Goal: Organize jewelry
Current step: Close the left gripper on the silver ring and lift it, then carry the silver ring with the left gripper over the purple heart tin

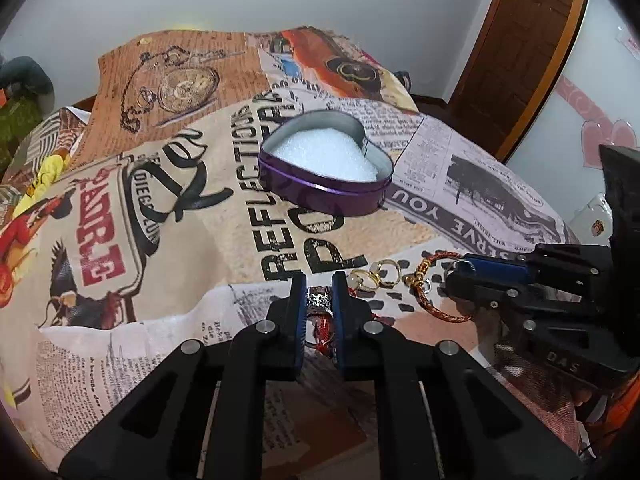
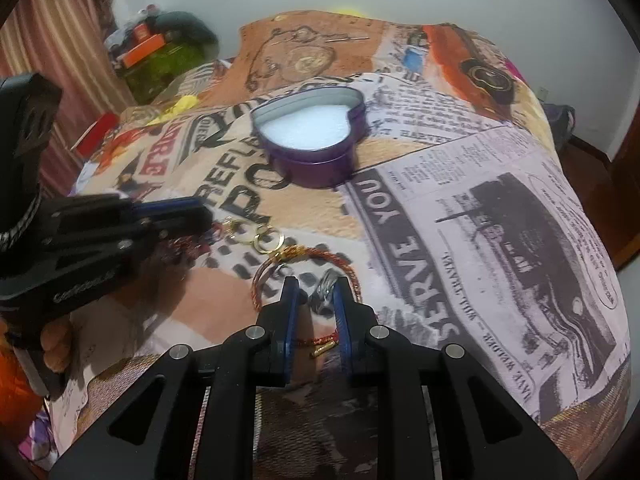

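Newsprint-pattern bedspread point(image 2: 460, 208) covers a bed, white wall behind.

Left gripper point(image 1: 319, 280): fingers closed on a silver ring point(image 1: 318, 300) with a stone setting, held near the fingertips just above the cloth. Right gripper point(image 2: 314, 284): a second silver ring point(image 2: 325, 286) sits between its fingers against the right pad; fingers look nearly closed, but real pinch versus loose contact I cannot tell.

Destination is probably the purple heart-shaped tin point(image 1: 320, 188), lid off, white foam pad point(image 1: 326, 156) inside, further up the bed, well apart from both grippers.

Doing it well, my call: lift the ring straight up before travelling so it doesn't snag the red cord point(image 1: 322, 326) lying under the left fingers. Carry over the near tin wall, lower to the foam, then release. The grip is at the tips, so keep it steady. Move one gripper at a time; they sit close together.

Around: red-and-gold twisted bracelet point(image 2: 304, 264) looping around the right fingertips, its clasp end point(image 2: 322, 350) lying between the fingers. It could get dragged. Gold rings point(image 1: 380, 272) clustered between the two grippers. Soft, wrinkled cloth, so small pieces can sink or roll. Clutter point(image 2: 160, 52) at the far left edge of the bed, wooden door point(image 1: 520, 52) to the right.
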